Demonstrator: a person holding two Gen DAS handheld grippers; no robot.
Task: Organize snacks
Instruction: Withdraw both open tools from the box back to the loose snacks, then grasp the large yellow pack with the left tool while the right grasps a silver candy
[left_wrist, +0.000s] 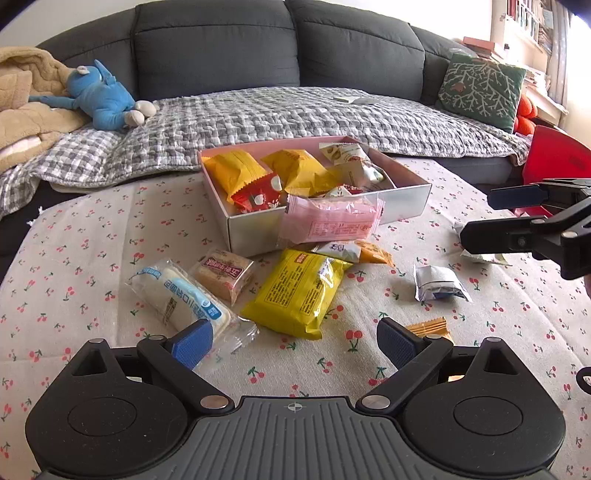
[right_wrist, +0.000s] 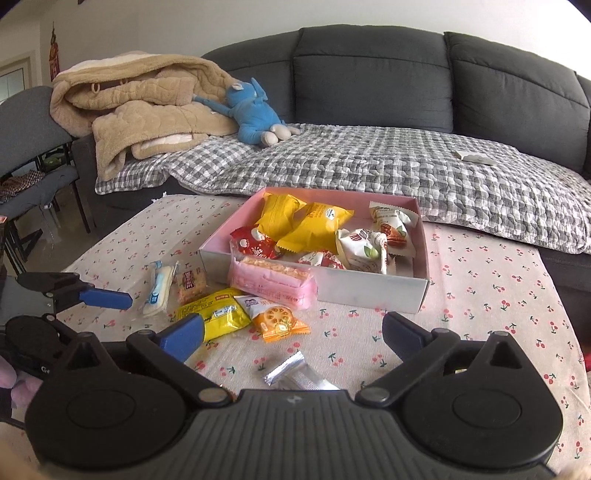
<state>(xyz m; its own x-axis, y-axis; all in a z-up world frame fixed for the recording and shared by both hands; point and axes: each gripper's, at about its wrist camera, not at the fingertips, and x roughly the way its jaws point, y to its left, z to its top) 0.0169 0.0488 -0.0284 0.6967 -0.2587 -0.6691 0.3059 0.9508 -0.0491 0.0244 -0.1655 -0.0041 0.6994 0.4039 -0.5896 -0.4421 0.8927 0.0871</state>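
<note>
A pink-lined box (left_wrist: 406, 201) (right_wrist: 369, 291) on the cherry-print tablecloth holds several yellow, red and white snack packets. A pink packet (left_wrist: 332, 221) (right_wrist: 273, 284) leans on its front wall. Loose in front lie a yellow packet (left_wrist: 299, 291) (right_wrist: 214, 314), a white-and-blue roll (left_wrist: 177, 295), a brown cake packet (left_wrist: 225, 275), an orange packet (right_wrist: 277, 319) and a silver packet (left_wrist: 439, 284) (right_wrist: 295, 374). My left gripper (left_wrist: 295, 341) is open just short of the yellow packet, holding nothing. My right gripper (right_wrist: 293, 332) (left_wrist: 491, 216) is open over the silver packet, also holding nothing.
A dark sofa (left_wrist: 221, 55) with a checked quilt (right_wrist: 369, 166) runs behind the table. A blue plush toy (left_wrist: 103, 99), a tan blanket (right_wrist: 140, 103) and a green cushion (left_wrist: 480, 88) lie on it. A small orange wafer packet (left_wrist: 428, 326) lies by my left gripper's right finger.
</note>
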